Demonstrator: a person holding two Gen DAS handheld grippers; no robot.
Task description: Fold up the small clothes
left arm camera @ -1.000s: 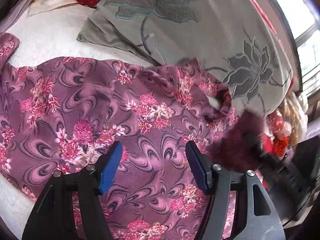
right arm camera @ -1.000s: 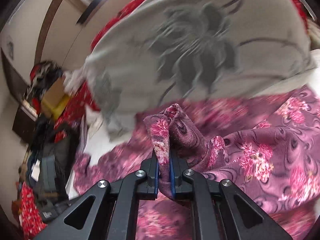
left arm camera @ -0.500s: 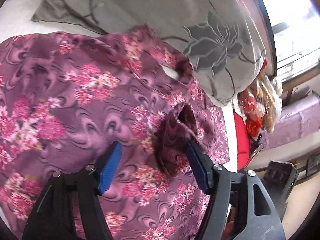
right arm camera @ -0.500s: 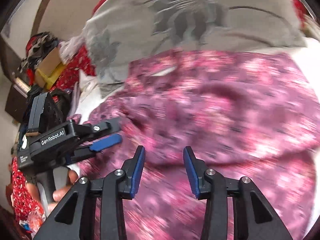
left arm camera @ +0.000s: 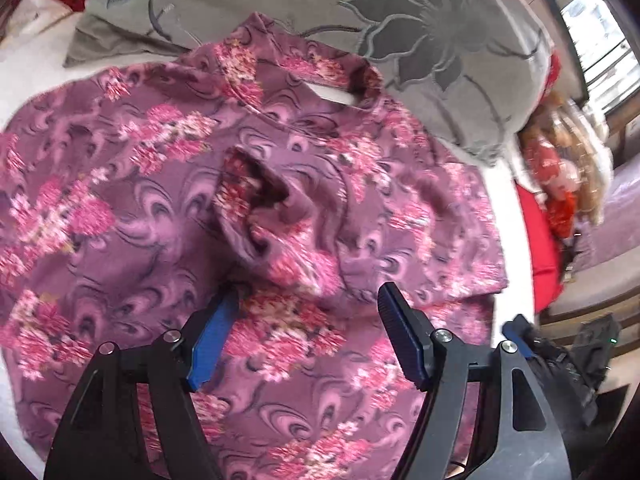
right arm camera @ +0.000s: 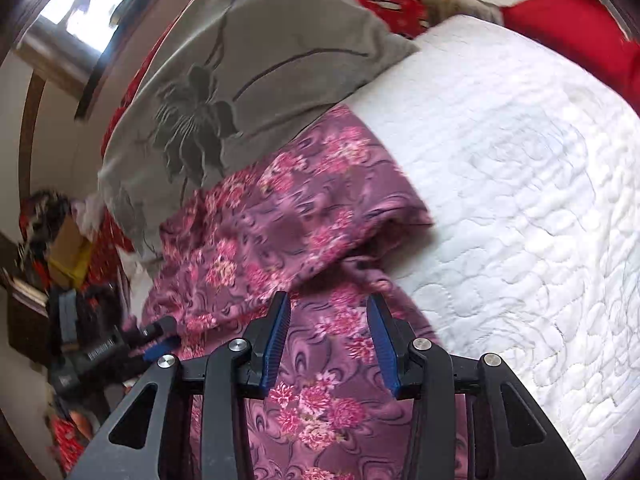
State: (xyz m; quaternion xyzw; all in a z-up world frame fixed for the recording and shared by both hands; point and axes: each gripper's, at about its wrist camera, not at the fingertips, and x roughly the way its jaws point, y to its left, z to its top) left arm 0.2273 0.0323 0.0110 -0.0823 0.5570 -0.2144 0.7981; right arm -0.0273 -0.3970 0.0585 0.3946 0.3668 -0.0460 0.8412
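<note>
White quilted bed point(right arm camera: 520, 184) with the purple floral top point(right arm camera: 280, 216) spread flat, grey flower-print pillow point(right arm camera: 248, 64) at its far edge.

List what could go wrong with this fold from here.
1. The sleeve dropped on the purple floral top lies bunched with its cuff gaping; folding over it may trap a lump.
2. The collar touches the grey pillow, so a pull there could snag it.
3. Both claws, left and right, are open: nothing pins the cloth.

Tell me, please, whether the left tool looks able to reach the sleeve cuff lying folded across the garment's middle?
Probably yes. The left tool is open and empty, and the sleeve cuff lies uncovered on the floral garment just ahead of it; the right tool sits off to the side.
</note>
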